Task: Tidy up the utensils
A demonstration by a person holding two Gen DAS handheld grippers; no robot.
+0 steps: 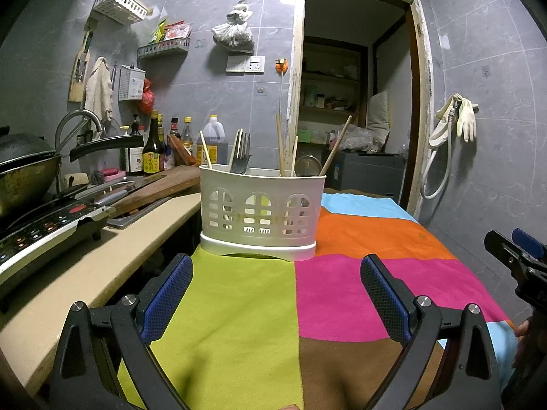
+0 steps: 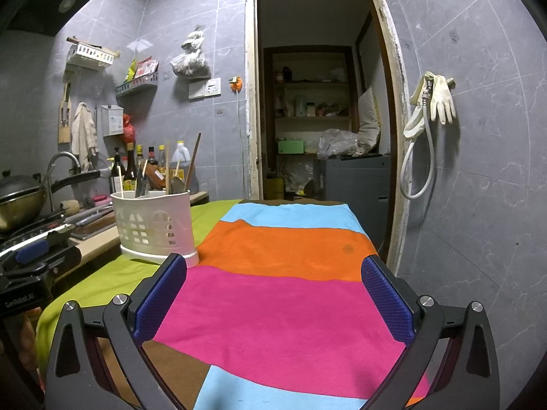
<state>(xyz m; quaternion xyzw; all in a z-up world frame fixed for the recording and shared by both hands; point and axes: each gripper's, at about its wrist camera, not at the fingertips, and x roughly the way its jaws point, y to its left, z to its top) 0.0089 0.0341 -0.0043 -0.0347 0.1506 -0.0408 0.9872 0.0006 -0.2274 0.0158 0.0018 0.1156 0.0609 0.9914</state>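
Grey-tiled kitchen, table covered by a colour-block cloth [image 1: 246,307]. The left gripper [image 1: 276,294] is held with jaws spread wide and empty above the green and pink patches. The right gripper [image 2: 273,297] is likewise wide open and empty, above the pink patch. A white utensil holder [image 1: 261,217] is seen upright on the cloth's far left part, straight ahead of the left gripper. Chopsticks [image 1: 281,145] and a fork [image 1: 242,152] are stood inside it. Further left, a wok [image 1: 24,174] and sauce bottles [image 1: 154,150] are seen on the counter. An open doorway [image 2: 318,102] is seen at the far wall.
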